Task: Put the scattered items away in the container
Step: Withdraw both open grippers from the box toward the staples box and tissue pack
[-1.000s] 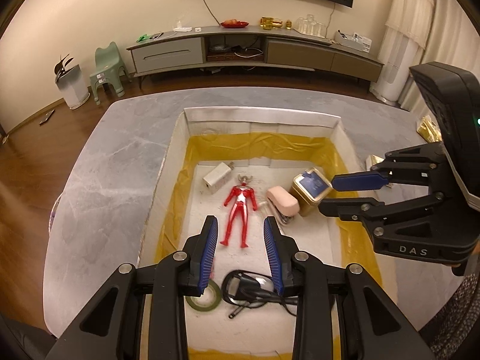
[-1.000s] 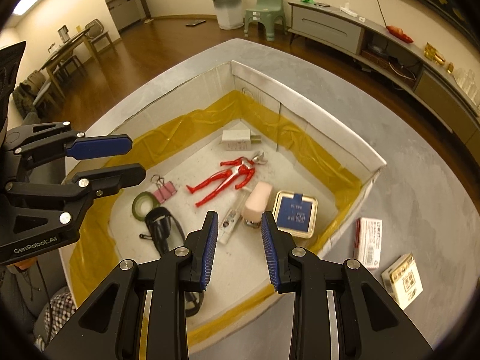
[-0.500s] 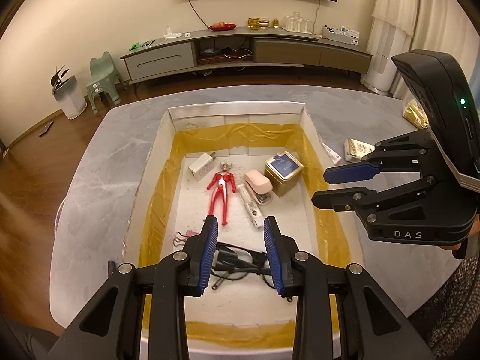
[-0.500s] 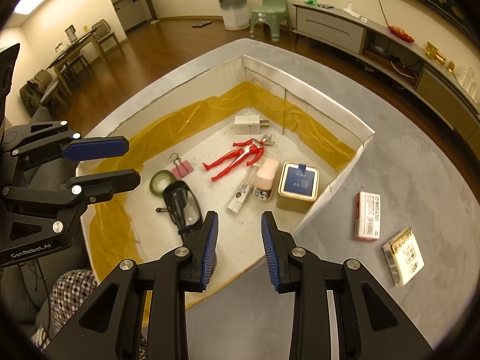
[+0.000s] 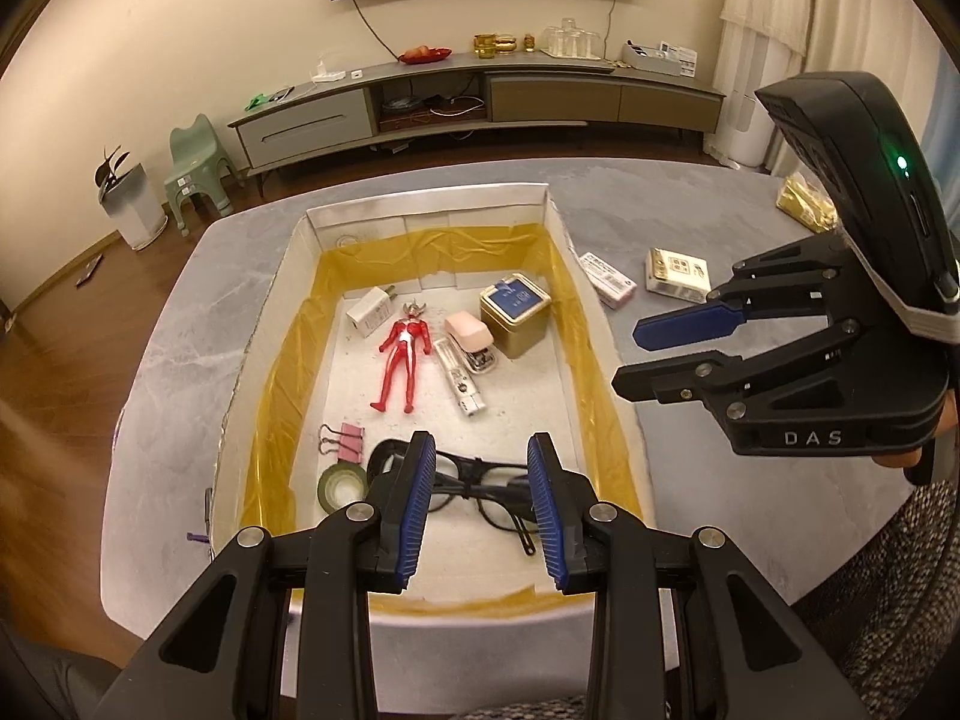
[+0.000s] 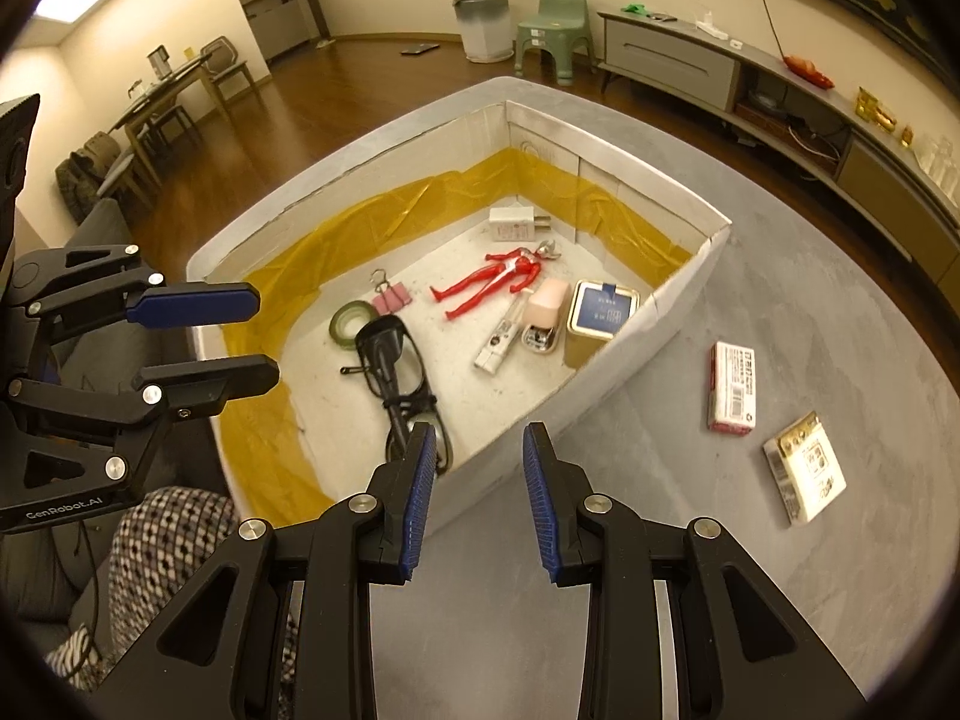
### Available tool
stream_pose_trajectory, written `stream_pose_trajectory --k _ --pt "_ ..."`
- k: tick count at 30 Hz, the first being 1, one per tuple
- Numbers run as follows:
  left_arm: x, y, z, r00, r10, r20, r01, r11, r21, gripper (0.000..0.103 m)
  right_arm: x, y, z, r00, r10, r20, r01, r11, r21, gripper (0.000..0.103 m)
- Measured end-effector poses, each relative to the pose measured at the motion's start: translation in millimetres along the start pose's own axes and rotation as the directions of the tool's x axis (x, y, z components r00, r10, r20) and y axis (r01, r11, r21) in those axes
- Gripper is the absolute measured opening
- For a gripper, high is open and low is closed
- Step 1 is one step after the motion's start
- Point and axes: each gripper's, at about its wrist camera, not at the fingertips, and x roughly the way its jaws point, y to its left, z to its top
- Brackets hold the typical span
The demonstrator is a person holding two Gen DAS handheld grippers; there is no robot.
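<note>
Pink-white box (image 6: 732,387) on table, right of wide-open, empty right hand-held gripper (image 6: 478,498).

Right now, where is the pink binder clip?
In the left wrist view, the pink binder clip lies inside the box, near its left wall, just beyond the green tape roll.

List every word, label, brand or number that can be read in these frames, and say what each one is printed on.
"DAS": on the body of the right gripper.
"GenRobot.AI": on the body of the left gripper.
Too small or blurred to read: the print and barcode on the red and white box, the cream box, the blue label of the gold tin, the white charger and the small remote-like stick.
</note>
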Motion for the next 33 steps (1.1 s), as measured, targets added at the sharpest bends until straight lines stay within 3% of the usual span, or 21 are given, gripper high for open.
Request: stream_pose_trajectory --k 14,33 --pt "-21 -46 -13 1.0 -0.016 0.006 0.016 0.999 0.041 0.034 -20 -1 -47 0.999 0.047 0.018 -0.047 0.999 0.013 0.033" --pt "-16 -115 -8 0.997 -0.075 0.007 0.075 0.996 0.049 0.039 -45 -48 -121 0.988 0.126 0.095 -0.138 0.981 0.134 0.033"
